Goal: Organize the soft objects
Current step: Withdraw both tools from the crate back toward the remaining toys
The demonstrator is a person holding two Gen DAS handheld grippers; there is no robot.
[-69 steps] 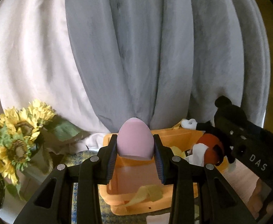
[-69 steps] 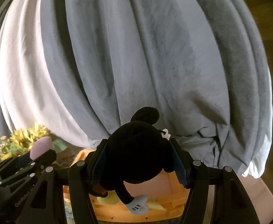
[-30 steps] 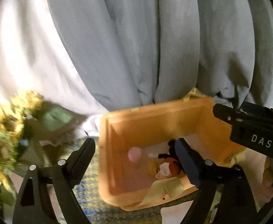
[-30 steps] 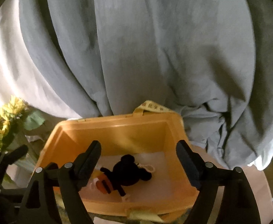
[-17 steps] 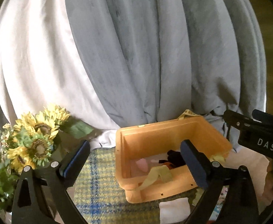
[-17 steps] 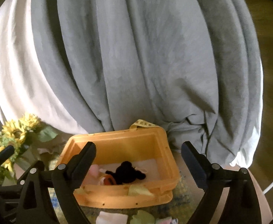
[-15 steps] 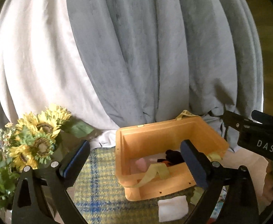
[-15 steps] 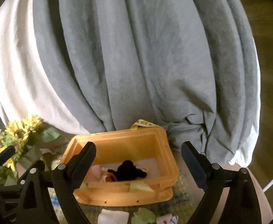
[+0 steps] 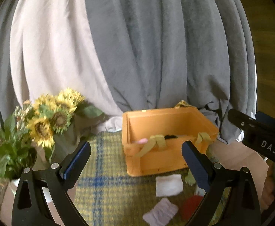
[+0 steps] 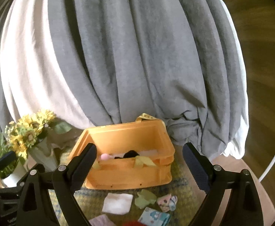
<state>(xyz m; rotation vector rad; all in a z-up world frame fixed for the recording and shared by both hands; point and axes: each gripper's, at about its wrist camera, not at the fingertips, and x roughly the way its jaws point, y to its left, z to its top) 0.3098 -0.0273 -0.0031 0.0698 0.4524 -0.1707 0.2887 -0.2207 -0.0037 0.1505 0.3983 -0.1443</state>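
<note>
Orange bin [image 10: 130, 175] sits on the plaid cloth [image 9: 107, 188], long axis left–right, open top up. Inside: pink egg [image 10: 105, 156] at left, black plush [image 10: 131, 153] beside it. Left gripper [image 9: 135, 160] and right gripper [image 10: 139, 162] — jaws wide apart, holding nothing. White cloth [image 10: 117, 203] lies near, outside the bin.

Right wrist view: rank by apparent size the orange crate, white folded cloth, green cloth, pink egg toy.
1. orange crate, by far the largest.
2. white folded cloth.
3. green cloth, somewhat smaller; the two lie side by side, so the comparison is fair.
4. pink egg toy, though it sits farther back, partly hidden inside the crate.
</note>
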